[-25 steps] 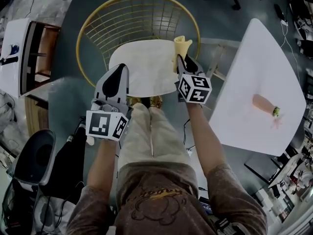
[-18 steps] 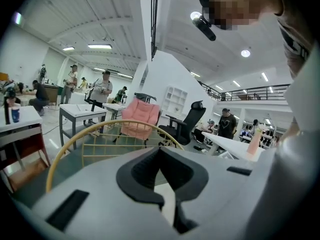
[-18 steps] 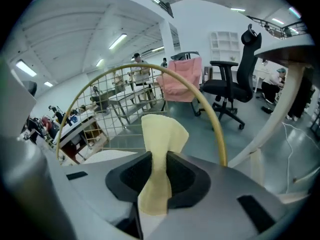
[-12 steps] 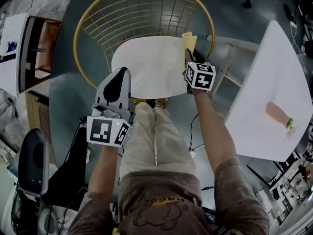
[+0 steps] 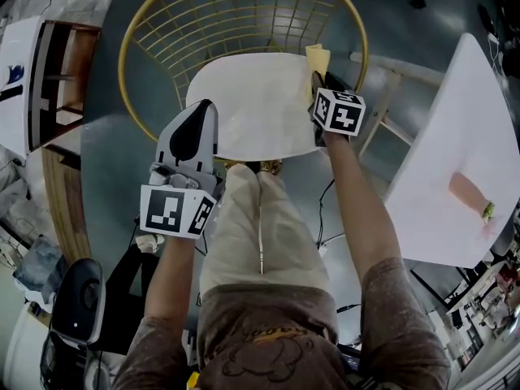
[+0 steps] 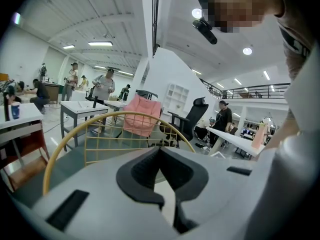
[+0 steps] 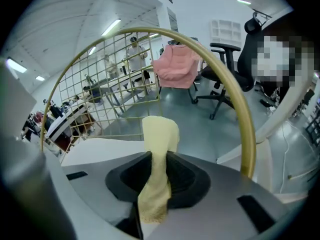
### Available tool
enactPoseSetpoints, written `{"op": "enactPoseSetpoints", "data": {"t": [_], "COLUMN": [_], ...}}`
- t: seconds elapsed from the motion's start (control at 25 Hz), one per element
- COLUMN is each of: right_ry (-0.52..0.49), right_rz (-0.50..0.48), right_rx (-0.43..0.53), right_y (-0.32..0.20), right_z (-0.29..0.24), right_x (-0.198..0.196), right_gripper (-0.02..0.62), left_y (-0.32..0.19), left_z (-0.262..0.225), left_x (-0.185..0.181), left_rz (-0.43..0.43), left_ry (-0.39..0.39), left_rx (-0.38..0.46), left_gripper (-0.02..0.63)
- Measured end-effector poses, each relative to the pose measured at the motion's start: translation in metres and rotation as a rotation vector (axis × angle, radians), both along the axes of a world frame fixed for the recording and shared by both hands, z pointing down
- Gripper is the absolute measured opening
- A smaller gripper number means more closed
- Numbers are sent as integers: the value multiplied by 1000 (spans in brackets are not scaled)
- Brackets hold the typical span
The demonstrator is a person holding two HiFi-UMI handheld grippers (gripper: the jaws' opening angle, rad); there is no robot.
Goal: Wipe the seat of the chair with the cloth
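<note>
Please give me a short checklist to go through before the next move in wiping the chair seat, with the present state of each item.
1. Cloth held firmly: ok. The right tool is shut on the yellow cloth, whose free end stands up past the tips.
2. Cloth touching the seat: cannot tell. It is at the seat's right rear edge, beside the wire back.
3. Seat free of objects: ok. Nothing lies on the white surface.
4. Left tool empty: ok. Its jaws are together with nothing between them.
5. Left tool out of the wiping path: not ok. It is over the seat's front left part, so a sweep to the left would probably meet it.
</note>
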State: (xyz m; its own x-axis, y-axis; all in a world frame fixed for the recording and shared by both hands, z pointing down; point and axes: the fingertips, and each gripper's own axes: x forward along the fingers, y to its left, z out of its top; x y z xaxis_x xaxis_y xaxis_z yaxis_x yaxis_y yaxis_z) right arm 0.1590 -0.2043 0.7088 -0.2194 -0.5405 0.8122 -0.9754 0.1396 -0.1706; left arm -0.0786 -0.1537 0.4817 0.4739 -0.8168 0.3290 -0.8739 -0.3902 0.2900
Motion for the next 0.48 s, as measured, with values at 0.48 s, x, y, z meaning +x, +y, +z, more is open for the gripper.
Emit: {"op": "enactPoseSetpoints", "data": {"t": [0.48], "right_ry": [-55], "right_rz": [-76], "right_rx": [-72], "right_y": [-3], "right_z": [22], "right_x": [-62], "right_gripper": [104], "left_y": [-14], "left_z": [11], "left_x": [-10], "left_rz": [3], "left_ry": [-10], "left_rx": [-23], "left_gripper": [9]}}
